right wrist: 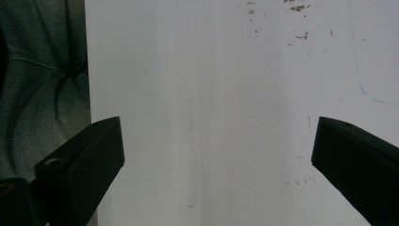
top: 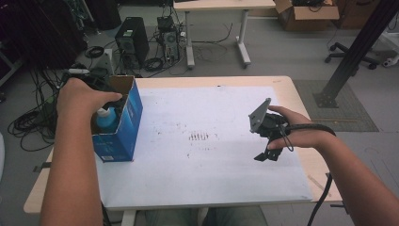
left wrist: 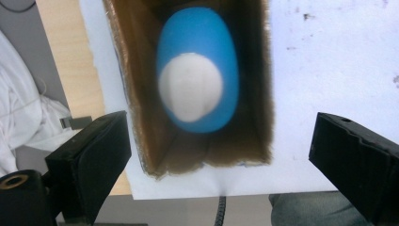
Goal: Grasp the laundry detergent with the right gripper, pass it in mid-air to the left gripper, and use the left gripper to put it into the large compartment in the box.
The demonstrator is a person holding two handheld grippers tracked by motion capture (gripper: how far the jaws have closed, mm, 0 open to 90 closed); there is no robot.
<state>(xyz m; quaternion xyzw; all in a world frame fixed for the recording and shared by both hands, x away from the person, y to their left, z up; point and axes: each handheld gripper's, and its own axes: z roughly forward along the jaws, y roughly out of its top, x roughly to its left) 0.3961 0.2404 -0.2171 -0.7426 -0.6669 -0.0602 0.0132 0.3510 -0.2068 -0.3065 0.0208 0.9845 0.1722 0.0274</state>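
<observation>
Blue and white-capped, the bottle (left wrist: 197,82) stands upright inside the open blue box (top: 123,126) at the table's (top: 291,92) left edge. Directly above the box, the left gripper (left wrist: 221,155) hangs with jaws spread wide, holding nothing. Well right of the box, the right gripper (top: 268,141) hovers over the white sheet (top: 211,165), its jaws also wide apart.

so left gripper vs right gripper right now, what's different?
The left gripper hangs over the open blue box with the blue bottle inside it; the right gripper hangs over bare white sheet. Left sits at the table's edge, right nearer mid-table. Both stand wide open, holding nothing.
</observation>
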